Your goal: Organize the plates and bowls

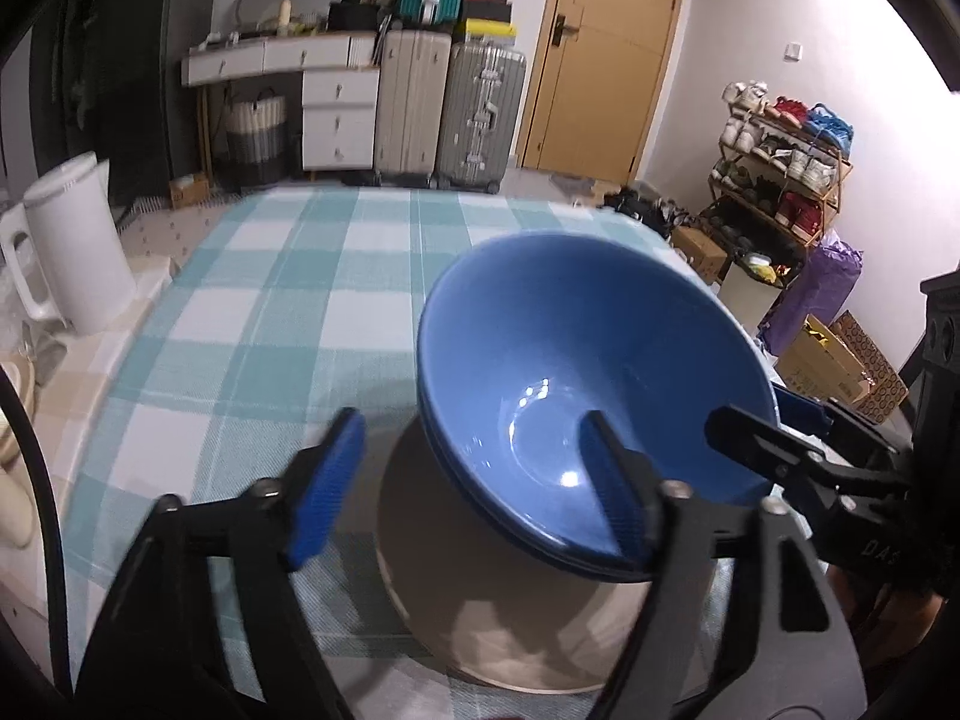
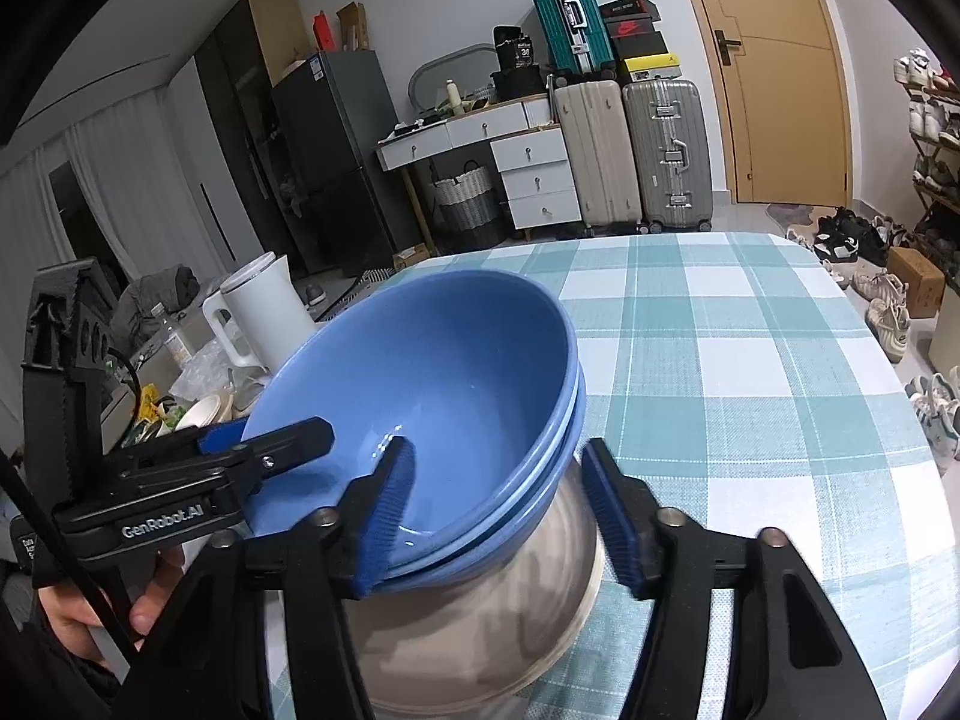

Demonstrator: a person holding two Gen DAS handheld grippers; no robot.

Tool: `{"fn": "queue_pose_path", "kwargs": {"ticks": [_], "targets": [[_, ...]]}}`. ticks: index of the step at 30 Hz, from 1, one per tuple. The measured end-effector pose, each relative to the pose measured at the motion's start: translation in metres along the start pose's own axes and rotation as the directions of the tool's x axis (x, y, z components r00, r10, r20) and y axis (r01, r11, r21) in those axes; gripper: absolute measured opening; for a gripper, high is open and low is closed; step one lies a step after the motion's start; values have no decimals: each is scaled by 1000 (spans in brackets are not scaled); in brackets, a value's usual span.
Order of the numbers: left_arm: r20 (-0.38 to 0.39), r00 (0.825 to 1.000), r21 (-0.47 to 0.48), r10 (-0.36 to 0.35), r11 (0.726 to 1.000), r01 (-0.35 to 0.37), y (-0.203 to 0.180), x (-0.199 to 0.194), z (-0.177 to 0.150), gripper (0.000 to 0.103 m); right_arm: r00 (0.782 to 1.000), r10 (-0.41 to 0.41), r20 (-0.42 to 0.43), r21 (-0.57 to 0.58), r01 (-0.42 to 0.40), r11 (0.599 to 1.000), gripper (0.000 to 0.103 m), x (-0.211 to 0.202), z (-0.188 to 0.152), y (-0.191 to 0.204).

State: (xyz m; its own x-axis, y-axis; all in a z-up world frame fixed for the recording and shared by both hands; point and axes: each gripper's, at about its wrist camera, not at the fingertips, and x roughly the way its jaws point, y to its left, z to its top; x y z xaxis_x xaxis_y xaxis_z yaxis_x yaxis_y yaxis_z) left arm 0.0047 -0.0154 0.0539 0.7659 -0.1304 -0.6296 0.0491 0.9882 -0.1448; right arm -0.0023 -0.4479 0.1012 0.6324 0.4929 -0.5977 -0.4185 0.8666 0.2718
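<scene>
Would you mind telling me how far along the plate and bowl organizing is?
Done: two blue bowls are nested. In hand: the left gripper and right gripper, both open, straddle their rims, tilted over the beige plate. Left: settling the stack flat on it.

Two nested glossy blue ceramic bowls sat tilted over a pale round plate on the teal-checked surface. The right gripper straddled their rim, jaws apart; the left gripper reached in opposite.

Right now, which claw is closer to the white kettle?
Left. The left claw straddles the blue bowls' rim on the white kettle's side; the right claw straddles the far rim.
</scene>
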Motion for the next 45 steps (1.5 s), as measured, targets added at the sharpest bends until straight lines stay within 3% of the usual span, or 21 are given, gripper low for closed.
{"fn": "queue_pose_path", "kwargs": {"ticks": [2,4,6,7,14,23,33,45], "targets": [[48,999,36,13,999,-15,0,-8,-1,82,1000,-3,18,-23,4,1000,77,-4,0,1],[71,997,61,27,998,-31,2,-13,-2,88,999,0,41,-57,3,998,90,-8,0,2],[104,994,72,33,997,-40,6,-20,-3,102,998,6,64,-77,-1,997,98,-12,0,2],[120,992,75,31,996,-40,8,-23,-5,102,996,13,89,-88,-5,996,102,-16,1,0],[167,986,91,10,996,-25,31,-34,-18,102,985,60,160,-152,-36,988,102,-32,-2,-10],[237,969,79,-64,996,47,60,-41,-38,102,979,107,172,-211,-69,975,102,-38,-28,-30],[237,963,158,-127,983,91,58,-36,-60,102,969,162,187,-228,-118,966,102,-41,-46,-35],[254,959,156,-126,984,88,57,-29,-65,102,961,178,211,-241,-125,963,103,-45,-53,-37]]}}
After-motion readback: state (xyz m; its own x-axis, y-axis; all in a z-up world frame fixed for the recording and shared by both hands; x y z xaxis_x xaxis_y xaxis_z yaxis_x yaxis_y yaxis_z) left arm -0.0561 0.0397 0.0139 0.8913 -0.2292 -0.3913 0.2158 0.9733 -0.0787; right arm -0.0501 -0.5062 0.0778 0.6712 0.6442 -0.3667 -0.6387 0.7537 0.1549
